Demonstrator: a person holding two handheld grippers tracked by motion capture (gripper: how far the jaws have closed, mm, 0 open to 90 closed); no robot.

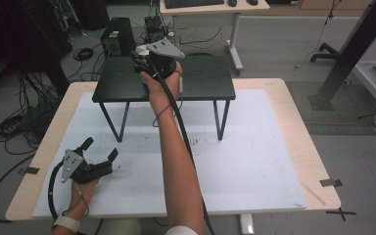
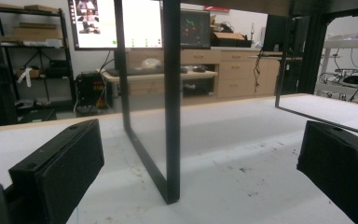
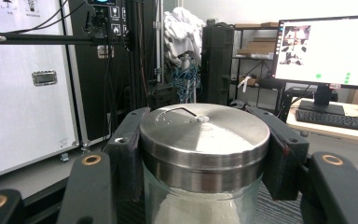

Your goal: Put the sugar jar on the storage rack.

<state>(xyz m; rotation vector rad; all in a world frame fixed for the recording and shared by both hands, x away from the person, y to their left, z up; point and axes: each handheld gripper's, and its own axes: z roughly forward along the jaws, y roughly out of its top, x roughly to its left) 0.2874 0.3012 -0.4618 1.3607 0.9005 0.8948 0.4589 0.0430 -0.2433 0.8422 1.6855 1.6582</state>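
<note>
Nearest the person, the left claw (image 1: 100,149) rests low on the white mat (image 1: 254,161) that covers the counter (image 1: 298,132), held in the left hand (image 1: 81,188). Its jaws stand spread wide with nothing between them, and in the left gripper view the two black jaws sit far apart at the bottom corners, the mat bare in the gap. Just ahead of them stands a black leg (image 2: 170,102) of the small black stand (image 1: 196,78), planted on the mat.

Farther out, the right forearm reaches up the middle of the counter, and the right hand (image 1: 164,81) holds the right claw (image 1: 144,61) over the top of the stand, near its far left part. The grey three-cornered plate (image 1: 165,48) rides on top of that claw, and its cable trails back along the arm.

In the right gripper view the claw (image 3: 205,140) is pressed in on a glass jar (image 3: 200,205) with a brushed steel lid (image 3: 205,130). The pads bear on opposite sides of the lid, one to the left, one to the right. The jar sits upright between the jaws, with something white inside. Whether the jar's base touches the stand, I cannot tell.

Beyond the jar, a lit monitor (image 3: 328,49) and a keyboard (image 3: 338,119) sit on a far desk.
</note>
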